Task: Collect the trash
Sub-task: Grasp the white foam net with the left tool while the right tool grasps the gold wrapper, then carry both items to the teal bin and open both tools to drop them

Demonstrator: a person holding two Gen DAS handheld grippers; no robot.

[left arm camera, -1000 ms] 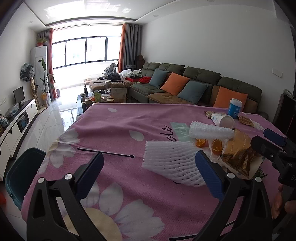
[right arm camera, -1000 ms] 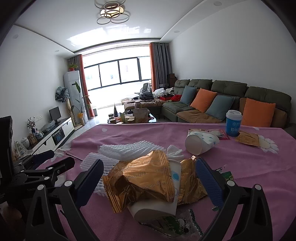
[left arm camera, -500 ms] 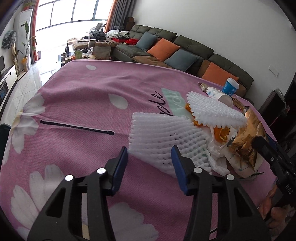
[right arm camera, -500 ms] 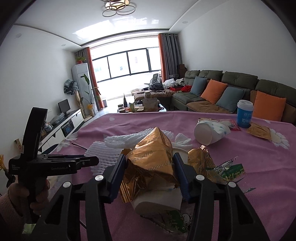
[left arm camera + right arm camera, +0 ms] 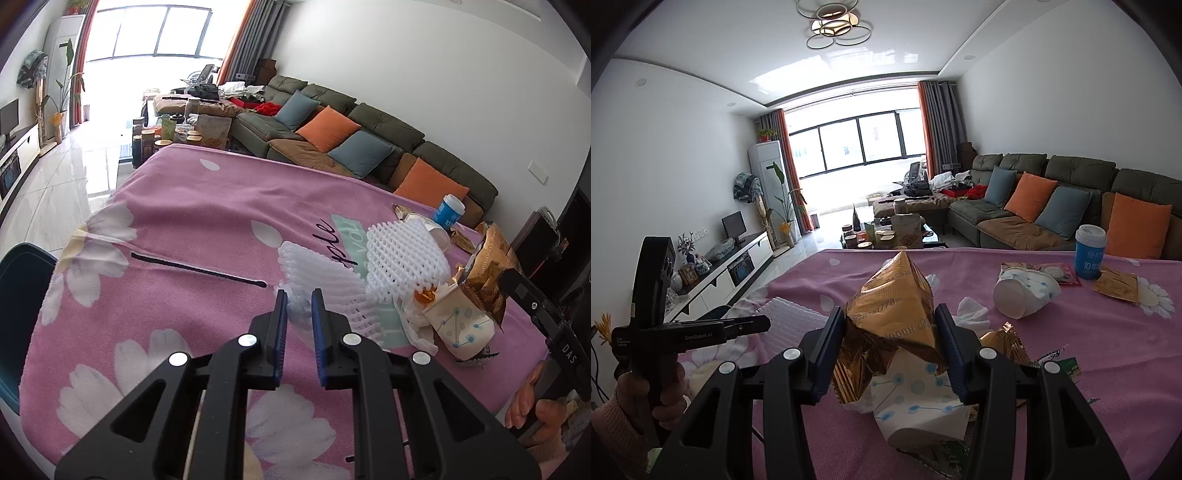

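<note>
So my left tool (image 5: 298, 300) is closing in on the near corner of the flat white foam mesh sleeve (image 5: 325, 284), which lies on the pink flower-print cloth covering the counter (image 5: 184, 229); a bit of the foam sits between the blue pads, which look to be squeezing it. A second white foam mesh sleeve (image 5: 404, 254) lies just behind it, overlapping the first one's far edge. My right tool (image 5: 890, 328) is pinching the crinkly gold foil snack bag (image 5: 897, 317), which is stuffed into a white paper cup with blue dots (image 5: 916, 406), and the pads press on both sides of the bag. The cup hangs tilted below the bag, but I can't tell if it's clear of the cloth. Further back on the counter there's another white paper cup lying on its side (image 5: 1023, 295), a crumpled white tissue (image 5: 973, 315) near it, a blue lidded coffee cup (image 5: 1089, 256) standing upright, and a flat gold sachet (image 5: 1117, 288) just beside that. A dark teal bin (image 5: 18, 314) sits off the left edge of the counter.
</note>
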